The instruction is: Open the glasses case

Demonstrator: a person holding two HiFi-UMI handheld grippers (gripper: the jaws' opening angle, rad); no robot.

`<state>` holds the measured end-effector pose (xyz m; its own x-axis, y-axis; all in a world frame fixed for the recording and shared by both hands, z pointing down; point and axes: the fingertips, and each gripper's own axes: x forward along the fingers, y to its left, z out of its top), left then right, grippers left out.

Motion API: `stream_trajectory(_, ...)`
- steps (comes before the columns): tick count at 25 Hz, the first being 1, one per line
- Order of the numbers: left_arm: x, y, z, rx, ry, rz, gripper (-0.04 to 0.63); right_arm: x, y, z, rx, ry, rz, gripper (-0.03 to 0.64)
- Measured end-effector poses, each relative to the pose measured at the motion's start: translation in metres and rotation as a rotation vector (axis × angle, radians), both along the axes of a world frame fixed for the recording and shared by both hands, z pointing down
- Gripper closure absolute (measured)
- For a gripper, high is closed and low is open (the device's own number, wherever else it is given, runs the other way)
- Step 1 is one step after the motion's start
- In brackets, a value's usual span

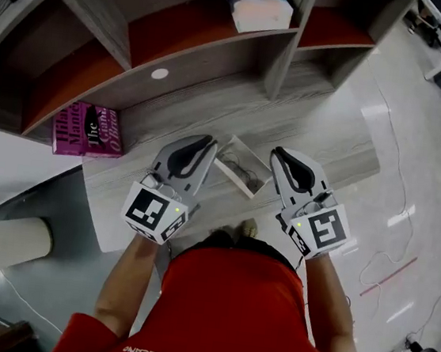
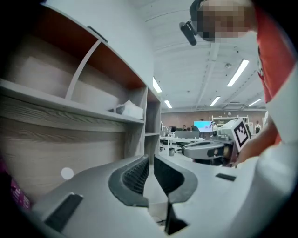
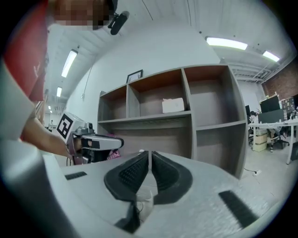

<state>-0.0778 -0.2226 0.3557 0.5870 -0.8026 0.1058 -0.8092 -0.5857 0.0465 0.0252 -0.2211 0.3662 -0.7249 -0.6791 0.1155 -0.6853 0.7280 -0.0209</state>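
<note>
At the bottom of the head view a person's red shirt [image 1: 236, 309] fills the frame, with both forearms reaching up the picture to the grippers. Left gripper [image 1: 206, 140] sits left of centre; in its own view its jaws are drawn nearly together with only a slit between the ribbed pads, and nothing is in them. Right gripper [image 1: 279, 152] sits right of centre, also with jaws all but touching and holding nothing. Between the two sets of tips, lower in the scene, the case [image 1: 242, 166] lies on a wooden top [image 1: 321, 136]. It is a pale, clear-walled tray set at a slant, its inside showing, with something thin and dark in it; neither gripper holds it. A corner of it shows under the jaws in the right gripper view [image 3: 144, 204]. Left of the left gripper, at the top's edge, lies a pink book [image 1: 88, 129]. Beyond, across the upper frame, stands a grey shelf unit [image 1: 283, 59] with red backs, and a white box [image 1: 257, 4] rests in one upper compartment.
</note>
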Motion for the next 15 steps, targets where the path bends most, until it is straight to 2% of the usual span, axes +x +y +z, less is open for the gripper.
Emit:
stream_trajectory(6,0.005,0.014,-0.036,0.125,0.041,-0.036,0.575,0.001,0.013,-0.032,0.072,-0.035,0.003,0.611)
stream_trajectory(15,0.007,0.025,-0.055,0.209,0.048,-0.079,0.584,-0.001,0.031,-0.048,0.138,-0.057,0.008,0.612)
